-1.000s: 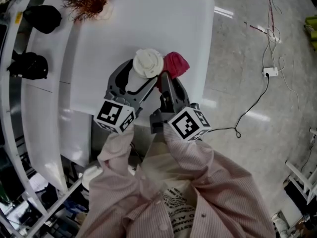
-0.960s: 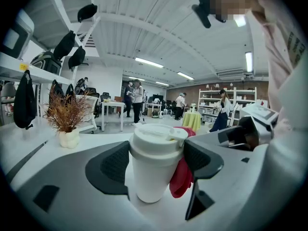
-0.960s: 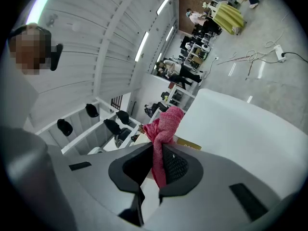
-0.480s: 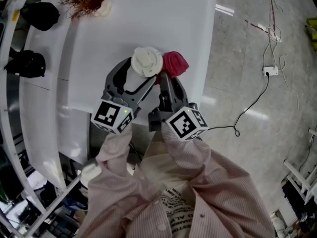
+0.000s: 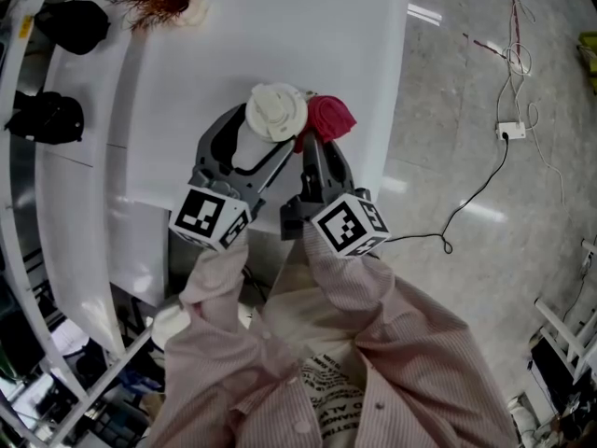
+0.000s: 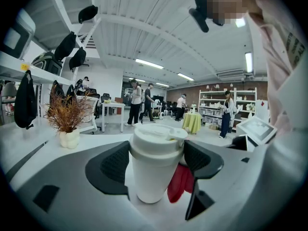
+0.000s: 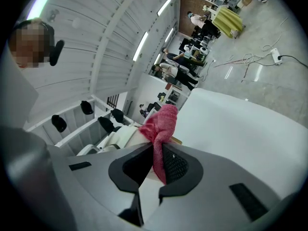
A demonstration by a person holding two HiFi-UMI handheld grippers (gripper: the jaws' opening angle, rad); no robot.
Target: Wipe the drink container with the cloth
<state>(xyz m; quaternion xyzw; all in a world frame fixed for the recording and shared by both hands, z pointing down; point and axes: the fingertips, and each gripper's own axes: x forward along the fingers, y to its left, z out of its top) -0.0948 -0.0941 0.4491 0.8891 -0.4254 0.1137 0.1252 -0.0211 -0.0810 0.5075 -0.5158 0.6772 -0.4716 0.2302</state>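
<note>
Wiping step is in hand. My left gripper (image 6: 158, 163) is clamped on the white lidded cup (image 5: 276, 112), one pad on each side of the body, cup upright. It sits at centre frame in the head view, over the near edge of the white table (image 5: 233, 45); I can't tell whether its base is on the surface. My right gripper (image 7: 156, 163) is pinched tight on the red cloth (image 7: 161, 124), with a bunch of it sticking out past the tips. In the head view the cloth sits just right of the lid, and in the left gripper view it hangs against the cup's right side, seemingly touching. As I judge it, the next move calls for dragging the cloth along the cup wall while the left gripper holds steady, then turning the cup so the untouched sides get covered. Risk: squeezing or tipping the cup. Versus a second ago, almost nothing differs: same grips, same pose, the whole pair only drifted slightly toward upper left of the frame.
</note>
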